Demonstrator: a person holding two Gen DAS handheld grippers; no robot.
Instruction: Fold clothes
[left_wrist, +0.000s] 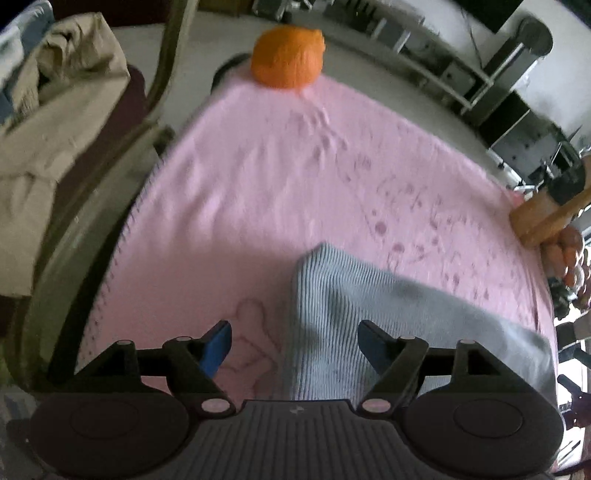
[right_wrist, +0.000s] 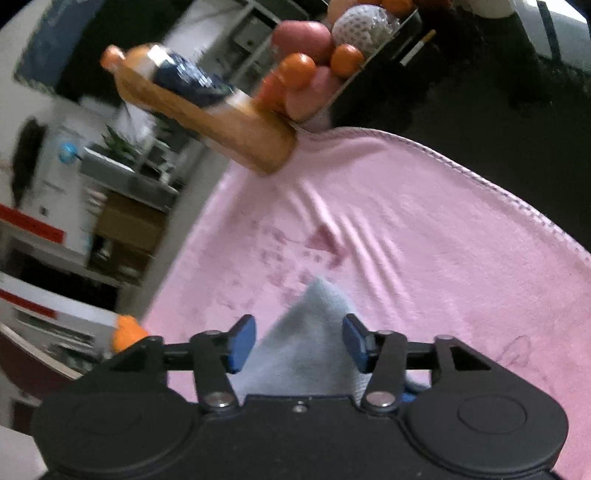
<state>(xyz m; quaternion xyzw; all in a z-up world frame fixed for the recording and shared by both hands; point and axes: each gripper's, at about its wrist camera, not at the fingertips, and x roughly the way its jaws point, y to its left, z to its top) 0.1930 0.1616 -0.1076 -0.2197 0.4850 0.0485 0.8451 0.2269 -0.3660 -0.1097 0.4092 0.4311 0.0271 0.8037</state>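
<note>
A grey ribbed garment (left_wrist: 373, 295) lies on a pink blanket (left_wrist: 258, 184) that covers the table. In the left wrist view one folded corner of it points away from me, and the cloth runs off to the lower right. My left gripper (left_wrist: 295, 338) hangs over this corner with its blue pads (left_wrist: 218, 345) wide apart, neither pressing on the cloth. In the right wrist view another corner of the garment (right_wrist: 314, 332) rises as a point between the blue pads (right_wrist: 242, 343) of my right gripper (right_wrist: 299, 338). Those jaws stand apart and do not pinch it.
An orange round object (left_wrist: 288, 55) sits at the blanket's far edge. A beige jacket (left_wrist: 55, 110) hangs on a chair at the left. An orange drink bottle (right_wrist: 207, 110) lies at the corner of the blanket (right_wrist: 443, 240), beside a fruit basket (right_wrist: 380, 48). Shelving stands beyond the table.
</note>
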